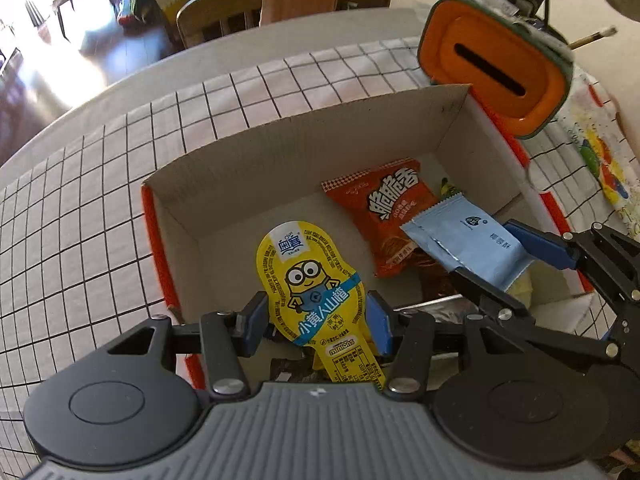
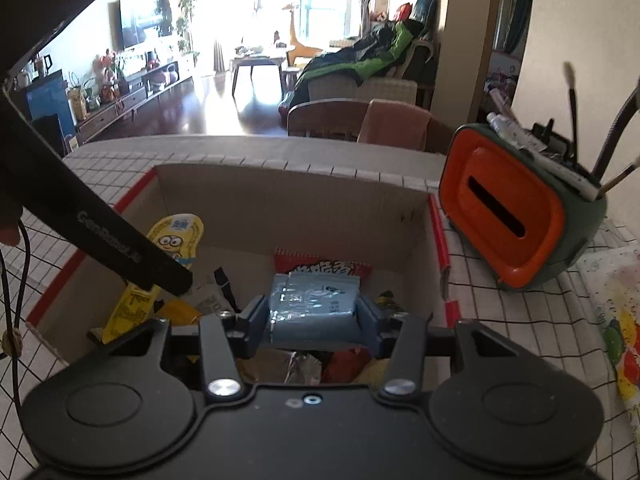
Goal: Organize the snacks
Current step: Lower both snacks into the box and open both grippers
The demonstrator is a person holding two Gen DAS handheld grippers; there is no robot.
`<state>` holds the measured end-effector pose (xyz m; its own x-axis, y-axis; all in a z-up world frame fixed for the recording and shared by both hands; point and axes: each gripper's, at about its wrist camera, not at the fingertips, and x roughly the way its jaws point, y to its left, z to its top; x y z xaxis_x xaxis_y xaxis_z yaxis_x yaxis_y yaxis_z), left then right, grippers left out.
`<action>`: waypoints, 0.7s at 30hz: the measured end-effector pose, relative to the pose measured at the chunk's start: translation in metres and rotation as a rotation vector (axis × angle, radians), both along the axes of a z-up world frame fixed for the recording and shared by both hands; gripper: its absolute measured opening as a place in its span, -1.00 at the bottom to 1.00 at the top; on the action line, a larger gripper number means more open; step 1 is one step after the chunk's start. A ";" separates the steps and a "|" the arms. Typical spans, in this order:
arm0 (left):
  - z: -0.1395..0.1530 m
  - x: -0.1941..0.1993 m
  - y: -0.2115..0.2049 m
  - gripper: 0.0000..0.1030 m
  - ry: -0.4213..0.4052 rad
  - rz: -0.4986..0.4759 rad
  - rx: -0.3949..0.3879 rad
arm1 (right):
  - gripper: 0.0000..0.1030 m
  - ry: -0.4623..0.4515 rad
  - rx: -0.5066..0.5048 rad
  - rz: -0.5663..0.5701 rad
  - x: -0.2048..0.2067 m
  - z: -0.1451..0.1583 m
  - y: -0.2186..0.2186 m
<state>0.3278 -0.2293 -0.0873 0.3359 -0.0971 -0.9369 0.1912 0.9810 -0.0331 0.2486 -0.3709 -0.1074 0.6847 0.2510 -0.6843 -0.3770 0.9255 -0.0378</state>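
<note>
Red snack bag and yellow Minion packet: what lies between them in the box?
Only bare cardboard box floor separates the yellow Minion packet from the red snack bag, shown in the left wrist view.

Yellow snack packet: "小黄人山楂" and "minions"; red snack bag: "脆脆香"; left gripper's black body: partly legible "GenRobot" lettering.

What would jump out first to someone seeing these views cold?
Probably the bright yellow cartoon-printed snack pack, clamped in the left gripper above the open cardboard box. Next, the pale blue foil packet gripped by the right gripper over the same box, where an orange-red snack bag lies. An orange and green desk organiser stands just beyond the box's right wall.
</note>
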 end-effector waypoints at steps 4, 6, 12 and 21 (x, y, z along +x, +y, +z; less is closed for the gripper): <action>-0.010 0.013 -0.001 0.00 0.050 0.010 0.000 | -0.07 0.074 0.015 0.005 0.009 -0.006 0.000; -0.015 0.017 -0.002 0.00 0.075 0.012 -0.003 | -0.06 0.096 0.012 -0.002 0.010 -0.008 -0.001; -0.020 0.020 -0.008 0.01 0.092 -0.002 0.009 | -0.06 0.143 0.010 -0.011 0.011 -0.011 -0.005; -0.008 0.005 -0.008 0.00 0.040 -0.037 0.010 | 0.01 0.165 0.040 -0.039 0.012 -0.008 -0.010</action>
